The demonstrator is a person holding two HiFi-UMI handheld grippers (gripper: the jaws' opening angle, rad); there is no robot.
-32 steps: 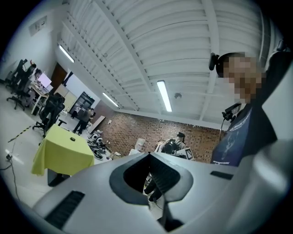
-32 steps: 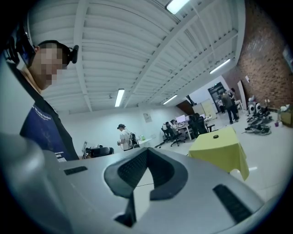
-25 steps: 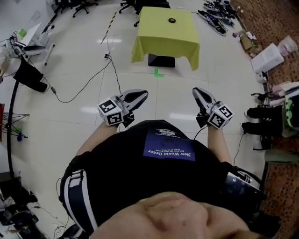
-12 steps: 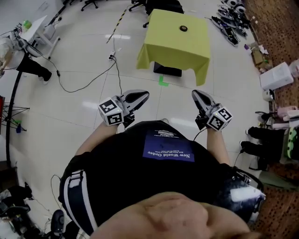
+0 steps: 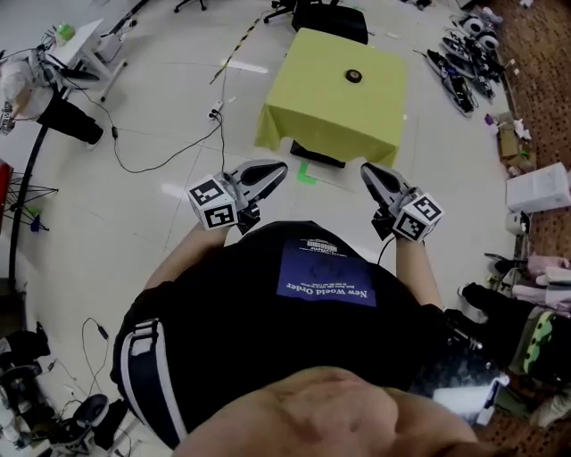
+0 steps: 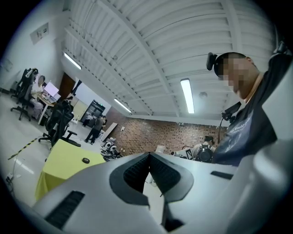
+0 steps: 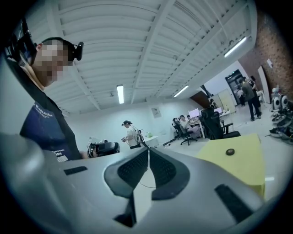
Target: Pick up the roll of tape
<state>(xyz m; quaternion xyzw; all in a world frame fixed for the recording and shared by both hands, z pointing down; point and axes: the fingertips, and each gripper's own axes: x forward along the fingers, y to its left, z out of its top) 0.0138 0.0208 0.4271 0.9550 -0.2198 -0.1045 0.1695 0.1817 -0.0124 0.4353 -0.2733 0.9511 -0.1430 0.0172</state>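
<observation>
The roll of tape [image 5: 354, 76] is a small dark ring lying on a table draped in yellow cloth [image 5: 330, 116], far ahead across the floor. I hold both grippers in front of my chest, well short of the table. My left gripper [image 5: 281, 167] and my right gripper [image 5: 366, 170] both point toward it, shut with nothing between their fingers. In the left gripper view the tape [image 6: 85, 160] shows small on the yellow table [image 6: 59, 164], left of the jaw tips [image 6: 149, 155]. In the right gripper view the tape [image 7: 230, 151] lies to the right of the jaw tips [image 7: 148, 151].
A black box [image 5: 319, 153] sits under the table, with a green floor mark [image 5: 306, 172] before it. Cables [image 5: 169, 152] trail over the floor at left. Office chairs [image 5: 330, 16] stand behind the table; gear [image 5: 464, 76] and a white box [image 5: 540, 187] lie right. People stand in the background.
The yellow table has drawn nearer and larger in the head view as I walk toward it. Both grippers keep their place before my chest, still shut.
</observation>
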